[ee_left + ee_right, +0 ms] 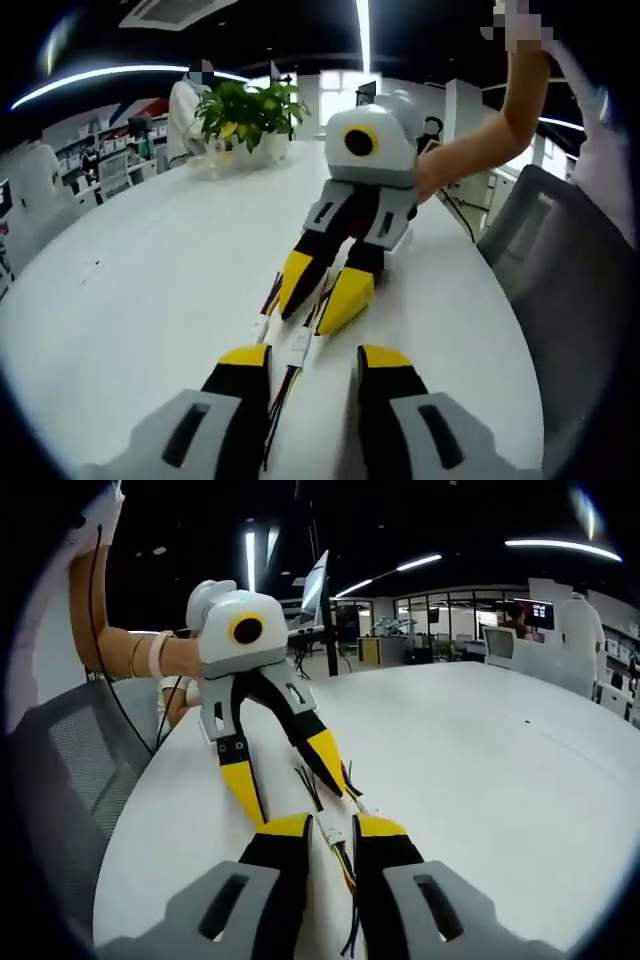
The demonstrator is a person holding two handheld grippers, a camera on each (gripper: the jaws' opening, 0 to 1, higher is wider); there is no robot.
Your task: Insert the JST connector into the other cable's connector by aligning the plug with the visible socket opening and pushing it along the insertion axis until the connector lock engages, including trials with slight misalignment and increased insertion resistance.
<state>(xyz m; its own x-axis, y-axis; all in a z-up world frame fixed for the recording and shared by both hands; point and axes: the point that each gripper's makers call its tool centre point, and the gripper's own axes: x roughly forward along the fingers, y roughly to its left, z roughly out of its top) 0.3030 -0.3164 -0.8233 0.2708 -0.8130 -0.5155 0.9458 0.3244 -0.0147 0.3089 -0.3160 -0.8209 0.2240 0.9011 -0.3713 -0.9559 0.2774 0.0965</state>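
Observation:
Two thin multi-wire cables lie on the white table (130, 290). One white JST connector (300, 346) is just ahead of my left gripper (315, 356), and a second white connector (262, 325) lies beside it to the left. My left gripper's jaws are wide apart and hold nothing; in the right gripper view it (290, 780) stands on the table astride the dark wires (310, 778). My right gripper (333, 826) has a narrow gap, and a white connector (333, 833) lies in it without filling it. The right gripper (320, 292) faces my left one.
A potted plant (250, 115) stands at the table's far end. A grey mesh chair (560, 260) is beside the table edge, and it also shows as a chair (70, 780) behind the left gripper. The person's forearm (480, 140) reaches over that edge.

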